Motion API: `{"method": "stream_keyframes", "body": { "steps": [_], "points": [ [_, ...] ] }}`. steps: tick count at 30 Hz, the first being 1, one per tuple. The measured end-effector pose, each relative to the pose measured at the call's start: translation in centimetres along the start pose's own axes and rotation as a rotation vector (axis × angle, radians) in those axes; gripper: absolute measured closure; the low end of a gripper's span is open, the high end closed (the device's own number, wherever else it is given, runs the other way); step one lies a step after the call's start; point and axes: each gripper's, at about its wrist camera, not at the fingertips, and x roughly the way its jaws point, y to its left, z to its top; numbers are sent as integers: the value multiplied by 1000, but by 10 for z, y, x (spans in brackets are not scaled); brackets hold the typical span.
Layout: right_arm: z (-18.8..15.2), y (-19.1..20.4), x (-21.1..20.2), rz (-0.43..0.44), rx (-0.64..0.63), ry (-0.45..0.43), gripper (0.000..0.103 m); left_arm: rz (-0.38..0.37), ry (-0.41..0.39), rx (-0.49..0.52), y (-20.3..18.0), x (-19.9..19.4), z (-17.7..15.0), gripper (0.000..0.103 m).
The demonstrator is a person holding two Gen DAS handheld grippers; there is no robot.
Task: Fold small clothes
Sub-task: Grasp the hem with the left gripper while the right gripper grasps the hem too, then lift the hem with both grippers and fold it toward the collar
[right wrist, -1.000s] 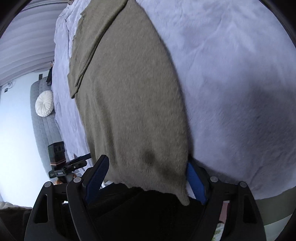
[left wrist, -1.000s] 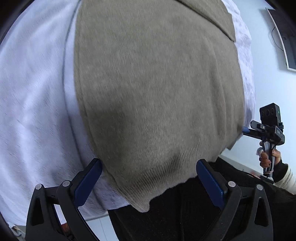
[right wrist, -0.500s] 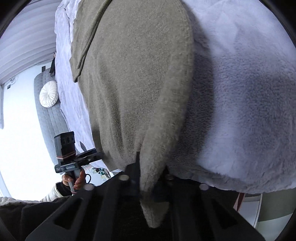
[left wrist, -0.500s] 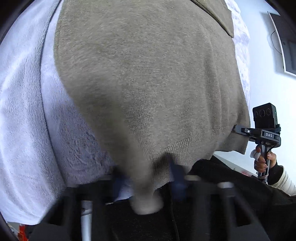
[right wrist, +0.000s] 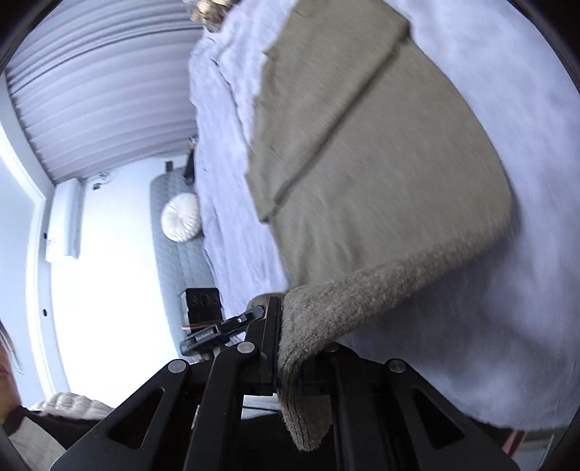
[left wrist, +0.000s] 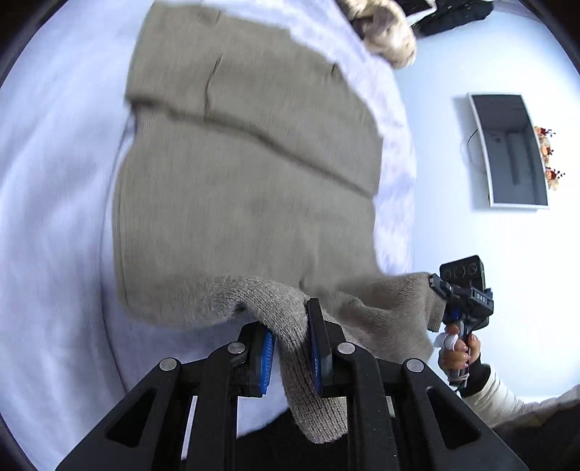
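Note:
A taupe knit sweater [left wrist: 246, 174] lies on a white fleece blanket [left wrist: 54, 217], its sleeves folded across the upper body. My left gripper [left wrist: 290, 347] is shut on one corner of the ribbed hem and lifts it off the bed. My right gripper [right wrist: 290, 347] is shut on the other hem corner of the sweater [right wrist: 362, 152], also lifted. The right gripper shows in the left wrist view [left wrist: 464, 293] at the far hem corner. The left gripper shows in the right wrist view [right wrist: 217, 326].
The blanket [right wrist: 507, 326] covers the bed under the sweater. A fluffy tan item [left wrist: 384, 32] lies at the bed's far end. A wall screen [left wrist: 511, 152] is at the right. A grey bench with a round white cushion [right wrist: 181, 217] stands beside the bed.
Both grippers went from open around the hem to shut on its corners. They have lifted the hem up off the bed and pulled back from it.

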Motion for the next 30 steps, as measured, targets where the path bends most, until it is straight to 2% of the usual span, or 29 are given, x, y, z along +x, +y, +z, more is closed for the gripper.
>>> {"method": "stream_keyframes", "body": {
  "steps": [3, 9, 11, 13, 17, 21, 24, 25, 27, 28, 29, 30],
  "points": [
    [30, 18, 0, 23, -41, -38, 96, -16, -73, 29, -3, -13, 30, 85],
    [106, 39, 12, 8, -71, -119, 96, 22, -195, 78, -18, -13, 98, 85],
    [130, 36, 11, 2, -61, -135, 96, 69, -208, 88, -17, -4, 123, 85],
    [151, 30, 15, -1, -39, -148, 96, 124, -207, 91, -16, 20, 145, 85],
    [186, 10, 33, -51, 10, -156, 96, 186, -201, 47, -4, 57, 167, 85],
    [199, -13, 40, -87, 66, -166, 94, 230, -196, 6, 12, 70, 180, 83],
    [206, -25, 39, -78, 114, -183, 92, 232, -191, -49, 22, 70, 186, 53],
    [208, -26, 37, -63, 123, -186, 92, 226, -208, -53, 22, 64, 185, 49],
    [211, -24, 35, -28, 143, -199, 89, 214, -231, -55, 17, 56, 185, 47],
    [213, -23, 33, -3, 154, -214, 78, 215, -246, -53, 13, 52, 186, 32],
    [216, -21, 29, 30, 162, -233, 56, 220, -273, -51, 10, 47, 188, 23],
    [217, -17, 27, 60, 167, -252, 43, 227, -315, -46, 7, 40, 189, 18]
  ]
}}
